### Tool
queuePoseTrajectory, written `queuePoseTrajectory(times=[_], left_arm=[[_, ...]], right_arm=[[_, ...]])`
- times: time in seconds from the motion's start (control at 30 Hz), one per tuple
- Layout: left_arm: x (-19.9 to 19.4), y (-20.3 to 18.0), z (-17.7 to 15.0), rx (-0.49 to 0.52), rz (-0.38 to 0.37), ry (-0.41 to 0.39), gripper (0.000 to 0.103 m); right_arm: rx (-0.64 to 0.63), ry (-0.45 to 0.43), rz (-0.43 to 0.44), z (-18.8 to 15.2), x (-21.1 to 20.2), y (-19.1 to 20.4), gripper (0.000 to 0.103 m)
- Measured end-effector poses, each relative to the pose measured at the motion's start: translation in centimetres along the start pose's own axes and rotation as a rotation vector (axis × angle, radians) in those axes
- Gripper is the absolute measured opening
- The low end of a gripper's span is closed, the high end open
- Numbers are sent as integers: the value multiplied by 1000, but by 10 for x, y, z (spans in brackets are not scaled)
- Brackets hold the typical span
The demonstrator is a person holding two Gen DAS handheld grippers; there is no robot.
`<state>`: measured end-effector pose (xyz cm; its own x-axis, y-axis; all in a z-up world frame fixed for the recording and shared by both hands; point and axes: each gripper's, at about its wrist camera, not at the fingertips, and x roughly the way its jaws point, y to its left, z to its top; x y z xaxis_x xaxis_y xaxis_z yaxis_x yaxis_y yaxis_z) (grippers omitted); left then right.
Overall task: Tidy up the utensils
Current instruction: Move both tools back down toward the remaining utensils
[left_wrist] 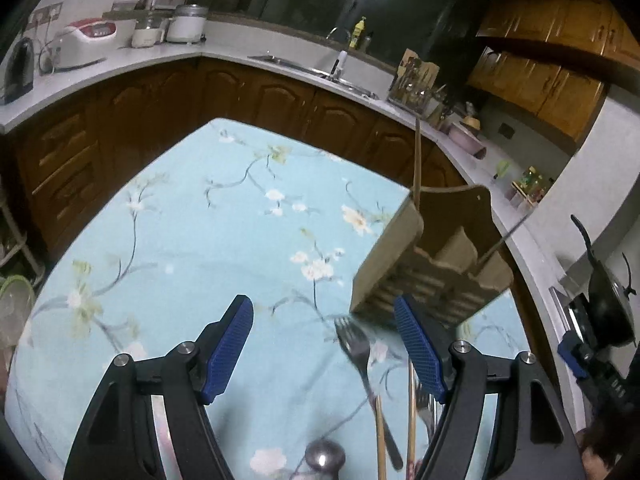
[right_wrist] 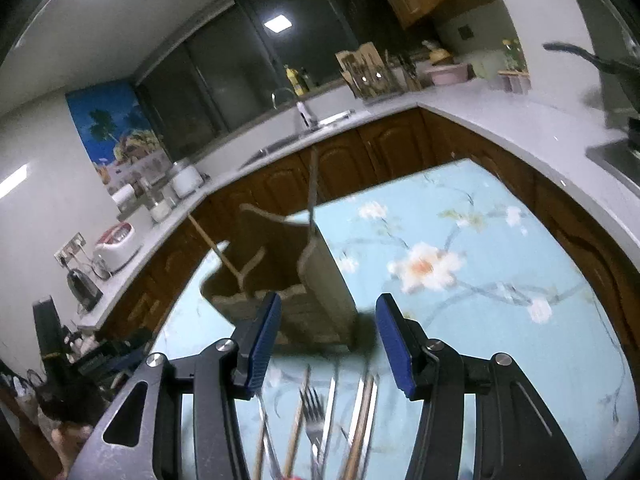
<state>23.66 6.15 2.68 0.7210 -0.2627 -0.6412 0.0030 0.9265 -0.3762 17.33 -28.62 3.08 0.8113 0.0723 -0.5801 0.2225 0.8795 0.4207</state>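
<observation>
Fingers apart on both sides, nothing between either pair! The left gripper [left_wrist: 324, 344] hangs spread above the blue floral tablecloth [left_wrist: 192, 240], and just under its right pad lies a steel fork [left_wrist: 354, 344], tines pointing toward the holder, next to a couple of wooden chopsticks [left_wrist: 411, 412]. They lie loose on the cloth because they are not yet sorted. Standing just beyond is the tan utensil holder [left_wrist: 432, 264], already carrying one chopstick [left_wrist: 417, 156] upright and a thin metal handle [left_wrist: 510, 232] leaning out. Over on the right gripper [right_wrist: 326, 336], jaws roughly half spread, aimed down at the same spot: more forks [right_wrist: 312, 408] and chopsticks in a row before the holder. My read: a pickup comes next.
</observation>
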Motion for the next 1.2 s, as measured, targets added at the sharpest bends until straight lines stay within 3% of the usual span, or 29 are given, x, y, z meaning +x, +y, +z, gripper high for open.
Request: queuePoseTrajectory(times=[0.1, 0.17, 0.63, 1.2], left_arm=[[-7, -1, -13, 11, 11, 5, 80], [-9, -2, -21, 30, 27, 12, 82], [5, -5, -40, 43, 80, 164, 82], [84, -26, -23, 104, 117, 276, 82]], right_arm=[[-1, 22, -31, -18, -6, -6, 56], [-7, 26, -46, -29, -9, -9, 69], [-11, 147, -117, -66, 8, -29, 69], [-95, 265, -180, -70, 53, -17, 70]])
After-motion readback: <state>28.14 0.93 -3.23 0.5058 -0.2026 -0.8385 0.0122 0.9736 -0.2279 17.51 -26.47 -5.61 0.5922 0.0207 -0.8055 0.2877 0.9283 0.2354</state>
